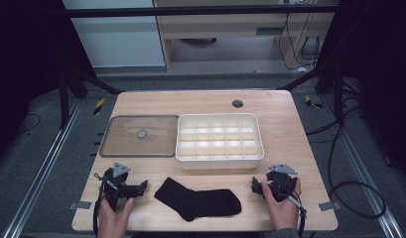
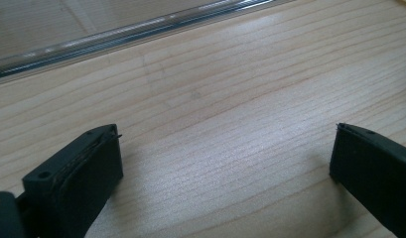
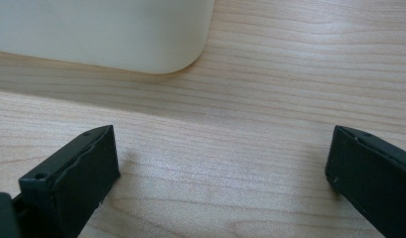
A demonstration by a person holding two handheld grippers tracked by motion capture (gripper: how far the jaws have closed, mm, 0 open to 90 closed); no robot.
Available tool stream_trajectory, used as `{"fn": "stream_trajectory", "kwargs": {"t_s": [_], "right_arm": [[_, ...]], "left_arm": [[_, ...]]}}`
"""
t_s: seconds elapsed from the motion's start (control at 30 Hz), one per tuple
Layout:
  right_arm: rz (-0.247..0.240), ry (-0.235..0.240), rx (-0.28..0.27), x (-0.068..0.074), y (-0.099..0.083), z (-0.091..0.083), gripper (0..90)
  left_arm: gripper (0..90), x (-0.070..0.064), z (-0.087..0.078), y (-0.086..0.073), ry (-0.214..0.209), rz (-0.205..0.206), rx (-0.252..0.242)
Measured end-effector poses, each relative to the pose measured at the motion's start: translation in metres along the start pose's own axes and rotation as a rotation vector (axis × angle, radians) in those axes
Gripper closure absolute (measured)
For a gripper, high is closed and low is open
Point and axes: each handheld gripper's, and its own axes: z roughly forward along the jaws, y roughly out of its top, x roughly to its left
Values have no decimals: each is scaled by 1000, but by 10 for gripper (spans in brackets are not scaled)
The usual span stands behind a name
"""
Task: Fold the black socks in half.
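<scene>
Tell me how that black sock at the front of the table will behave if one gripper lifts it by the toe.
The black sock lies flat and limp on the table, so it will probably droop and dangle rather than hold its shape. It looks thin, so likely very light. Being cloth, it should neither roll nor slip easily from the jaws.

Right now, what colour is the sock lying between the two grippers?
Plain black; the sock shows best in the high view.
</scene>
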Motion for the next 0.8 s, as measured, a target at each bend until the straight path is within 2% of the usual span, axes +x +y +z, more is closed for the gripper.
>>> {"fn": "stream_trajectory", "kwargs": {"t_s": [0.43, 0.5, 0.53, 0.6, 0.63, 0.67, 0.7, 0.77, 0.8], "right_arm": [[-14, 21, -6, -1, -1, -1, 33], [-52, 54, -7, 0, 0, -6, 162], [-52, 54, -7, 0, 0, -6, 162], [-62, 103, 5, 2, 2, -11, 184], [-108, 131, 36, 5, 6, -17, 202], [-108, 131, 36, 5, 6, -17, 202], [-155, 144, 78, 9, 12, -24, 193], [-191, 169, 99, 10, 18, -32, 197], [-191, 169, 99, 10, 18, -32, 197]], "left_arm": [[0, 2, -1, -1, -4, -9, 2], [35, 3, -7, -2, -58, -19, -22], [68, 3, -7, -2, -58, -19, -22], [70, 0, -16, -2, -54, -17, -40], [71, -2, -20, -1, -58, -12, -37], [71, -4, -24, 0, -73, -13, -35], [71, -8, -30, 5, -91, 7, -11], [68, -12, -34, 11, -104, 30, 17], [68, -12, -34, 11, -104, 30, 17]]}}
